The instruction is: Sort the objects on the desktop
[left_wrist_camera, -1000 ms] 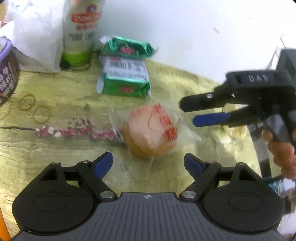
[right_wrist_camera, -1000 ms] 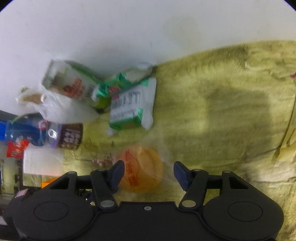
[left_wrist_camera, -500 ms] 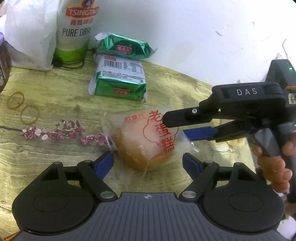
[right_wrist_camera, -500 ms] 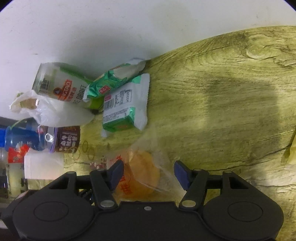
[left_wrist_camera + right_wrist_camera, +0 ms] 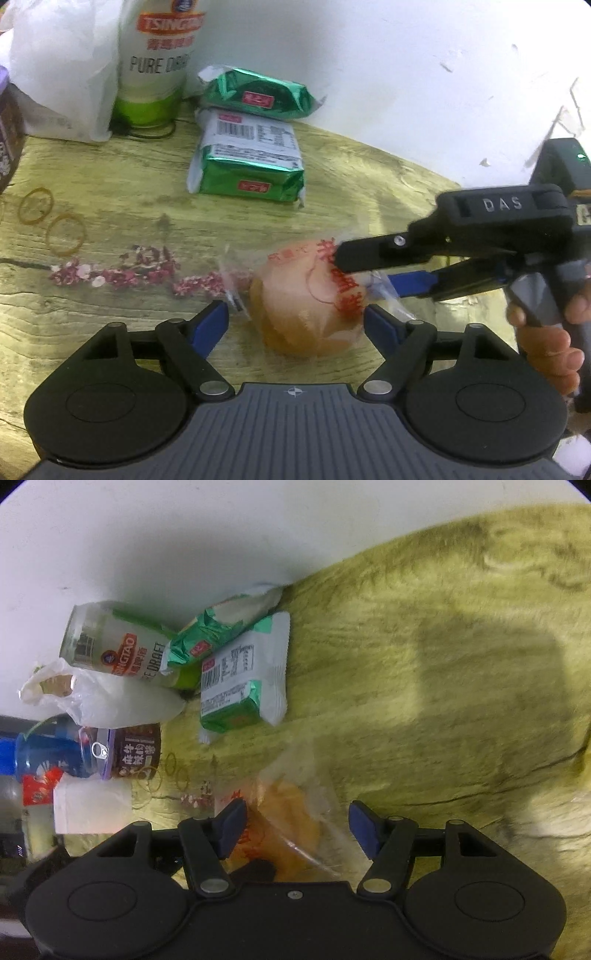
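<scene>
- Golden round sponge cake in a clear crinkly wrapper with red print (image 5: 314, 295) resting on the yellow-green wood-grain tabletop (image 5: 110, 177), nearest of all, between the blue pads of both tools at once
- Left gripper (image 5: 295, 321) with jaws apart either side of the cake and just been closing in; right pad at the wrapper's edge, left pad short of it, no firm pinch to be seen
- Right gripper (image 5: 295, 818), held in a person's hand (image 5: 546, 347), reaching in from the side with jaws apart above and below the wrapper, not squeezing
- Likely trouble: two tools on one soft cake, so a crushed cake, a torn wrapper, or clashing fingers; slippery film alone caught could slide out on lifting
- Further back, dried pink flower bits (image 5: 122, 273) and tan rubber bands (image 5: 66, 234)
- Beyond, two green foil snack packets (image 5: 247, 173), one behind the other
- Farthest, against the white wall, a white and green beer can (image 5: 155, 62) beside a white plastic bag (image 5: 62, 70)
</scene>
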Action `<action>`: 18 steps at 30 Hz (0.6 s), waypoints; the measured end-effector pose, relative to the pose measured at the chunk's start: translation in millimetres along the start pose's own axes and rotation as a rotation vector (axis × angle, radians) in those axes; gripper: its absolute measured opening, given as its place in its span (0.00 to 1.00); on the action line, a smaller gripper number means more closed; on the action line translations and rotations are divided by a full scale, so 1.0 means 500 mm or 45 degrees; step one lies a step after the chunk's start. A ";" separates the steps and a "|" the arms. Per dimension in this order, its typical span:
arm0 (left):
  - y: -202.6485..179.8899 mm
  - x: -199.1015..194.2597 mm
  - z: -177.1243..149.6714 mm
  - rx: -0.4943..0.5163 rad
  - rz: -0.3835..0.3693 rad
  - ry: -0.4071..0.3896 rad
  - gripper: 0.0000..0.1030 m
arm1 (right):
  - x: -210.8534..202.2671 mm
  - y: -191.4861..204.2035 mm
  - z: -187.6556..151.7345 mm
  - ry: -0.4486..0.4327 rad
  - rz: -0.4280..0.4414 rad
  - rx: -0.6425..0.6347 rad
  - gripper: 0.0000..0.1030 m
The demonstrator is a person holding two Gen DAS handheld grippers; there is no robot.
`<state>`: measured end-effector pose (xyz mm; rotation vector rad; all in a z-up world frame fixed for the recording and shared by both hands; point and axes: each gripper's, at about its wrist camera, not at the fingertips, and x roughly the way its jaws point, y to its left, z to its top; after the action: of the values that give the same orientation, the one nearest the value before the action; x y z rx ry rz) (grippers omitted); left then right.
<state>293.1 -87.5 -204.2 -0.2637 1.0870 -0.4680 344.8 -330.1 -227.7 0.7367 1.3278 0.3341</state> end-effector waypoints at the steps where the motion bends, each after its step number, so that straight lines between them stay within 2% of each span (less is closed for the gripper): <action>1: 0.000 0.000 0.000 -0.004 -0.009 0.003 0.74 | 0.000 -0.001 -0.001 -0.005 0.006 0.009 0.59; 7: 0.004 -0.009 -0.001 -0.018 -0.021 -0.005 0.67 | -0.011 0.007 -0.010 -0.025 0.025 0.020 0.56; 18: -0.016 -0.053 -0.006 -0.017 -0.003 -0.073 0.67 | -0.048 0.036 -0.030 -0.056 0.070 -0.002 0.56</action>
<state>278.5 -81.2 -181.2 -0.2886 1.0346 -0.4530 328.1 -327.5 -198.7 0.7763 1.2672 0.3606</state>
